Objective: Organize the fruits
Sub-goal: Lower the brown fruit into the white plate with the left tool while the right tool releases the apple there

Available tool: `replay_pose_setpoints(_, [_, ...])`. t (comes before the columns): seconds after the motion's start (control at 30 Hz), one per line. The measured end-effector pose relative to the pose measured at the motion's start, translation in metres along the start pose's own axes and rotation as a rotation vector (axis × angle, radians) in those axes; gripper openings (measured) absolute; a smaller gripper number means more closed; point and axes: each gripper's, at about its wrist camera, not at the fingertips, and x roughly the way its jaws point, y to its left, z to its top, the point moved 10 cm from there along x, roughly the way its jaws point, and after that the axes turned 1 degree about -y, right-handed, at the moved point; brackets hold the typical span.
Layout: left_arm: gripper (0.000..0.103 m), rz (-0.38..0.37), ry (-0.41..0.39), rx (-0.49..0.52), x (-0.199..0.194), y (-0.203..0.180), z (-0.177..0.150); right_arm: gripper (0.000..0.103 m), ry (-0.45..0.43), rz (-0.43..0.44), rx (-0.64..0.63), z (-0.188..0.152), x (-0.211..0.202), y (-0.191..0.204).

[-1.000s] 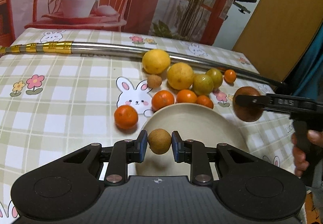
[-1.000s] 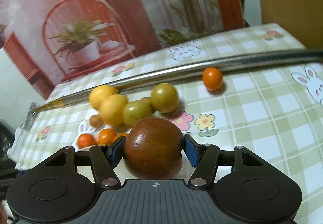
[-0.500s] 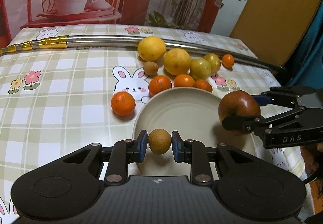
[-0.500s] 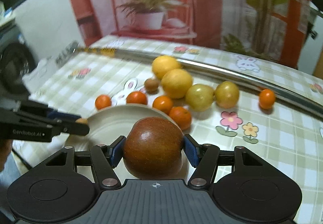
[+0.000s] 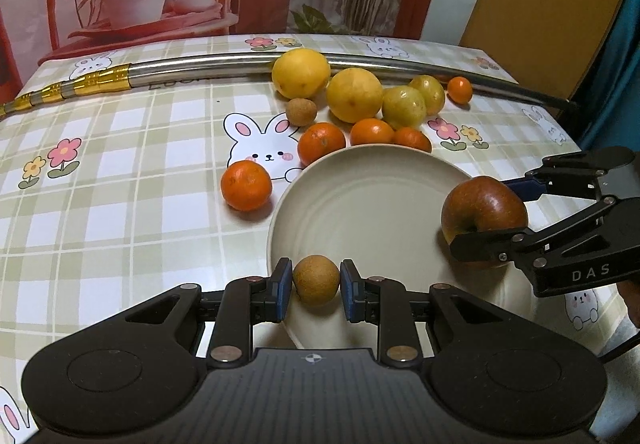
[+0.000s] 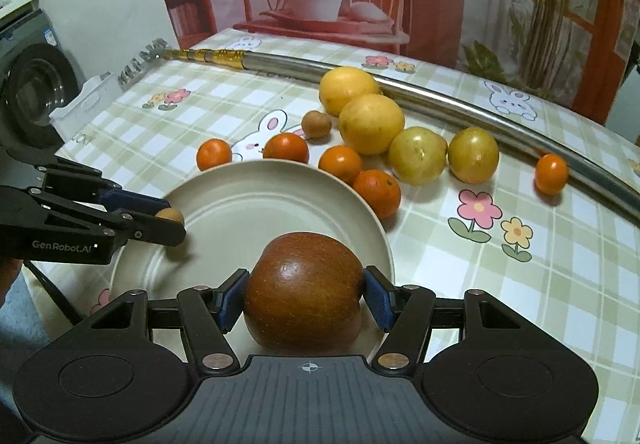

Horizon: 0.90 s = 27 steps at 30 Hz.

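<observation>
- As far as the frames show, you are early in the job: the cream plate [image 5: 360, 180] has no fruit resting on it, and nothing has been set down yet.
- Your left gripper [image 5: 316, 290] is clamped on the small brown fruit [image 5: 316, 280], which sits squarely between the blue pads at its widest part and hangs over the near rim of the plate.
- Your right gripper [image 6: 304, 302] is closed on the red-brown apple [image 6: 304, 288], pads pressing its two sides; the left view shows it over the plate's right edge, apparently just above the surface, though contact cannot be confirmed.
- Left on the checked tablecloth [image 5: 120, 164], you have a second small brown fruit [image 5: 301, 112], two large yellow citrus [image 5: 301, 73], two yellow-green round fruits [image 5: 404, 107], four mandarins [image 5: 246, 185] close around the plate's far rim, and one small orange fruit [image 5: 459, 89] beside the metal pole [image 5: 200, 69].
- Judging by this, releasing both held fruits onto the plate comes first, and most of the gathering lies ahead of you.
</observation>
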Motion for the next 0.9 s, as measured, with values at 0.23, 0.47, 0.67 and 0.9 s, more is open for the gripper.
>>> replay_pose_setpoints(0.23, [0.027, 0.0, 0.005, 0.007, 0.003, -0.001, -0.001, 0.058, 0.013, 0.008, 0.012, -0.006, 0.003, -0.003])
replay_pose_setpoints(0.47, [0.027, 0.009, 0.008, 0.02, 0.003, -0.004, -0.003, 0.059, 0.009, 0.018, 0.039, -0.007, 0.003, -0.006])
replay_pose_setpoints(0.67, [0.038, -0.015, 0.005, 0.002, 0.002, -0.004, -0.002, 0.059, -0.015, 0.015, 0.061, -0.005, 0.0, -0.011])
replay_pose_setpoints(0.9, [0.047, -0.044, -0.018, -0.03, -0.003, -0.004, 0.001, 0.06, -0.034, 0.019, 0.062, -0.003, -0.003, -0.009])
